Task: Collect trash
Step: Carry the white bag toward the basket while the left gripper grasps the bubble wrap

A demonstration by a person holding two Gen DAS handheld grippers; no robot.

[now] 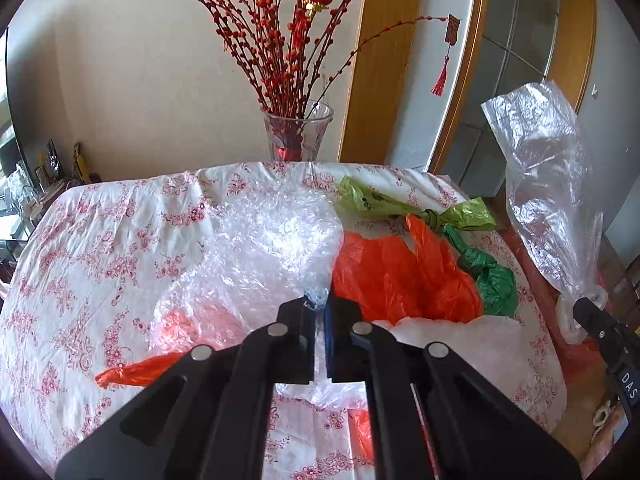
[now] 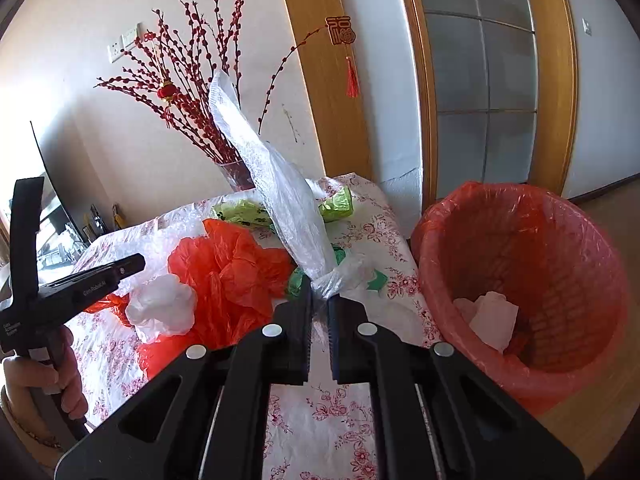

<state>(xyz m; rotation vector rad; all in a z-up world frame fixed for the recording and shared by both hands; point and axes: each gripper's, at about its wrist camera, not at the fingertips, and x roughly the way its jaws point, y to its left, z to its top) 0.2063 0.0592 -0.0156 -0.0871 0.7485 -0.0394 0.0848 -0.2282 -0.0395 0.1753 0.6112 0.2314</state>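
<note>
- Right wrist view: right gripper is closed on the knotted neck of a clear plastic bag; the film rises from the jaws toward the upper middle of the frame and holds its shape in the air.
- Same view, right side: bin with red liner stands on the floor just beside the table edge. Pale crumpled paper already lies inside.
- Left wrist view: left gripper is pinched on an edge of the bubble wrap, which sits at frame centre on the floral tablecloth.
- Remaining litter on the cloth, centre right in the left wrist view: orange bag, light green bag, dark green bag, and a white bag by the gripper's right finger.
- Glass vase with red branches stands at the far table edge, upper centre.
- Handling judgement: every item is thin film, very light, limp and slippery. Weight is no concern, but a grip on a single loose layer may slide out.
- Best hold: the knots or bunched folds, where the layers stack thick. The clear bag is already held that way.
- Bubble wrap is bulkier and springy; likely to drag neighbouring bags when lifted.
- Risk: a wide swing near the vase could catch the branches.
</note>
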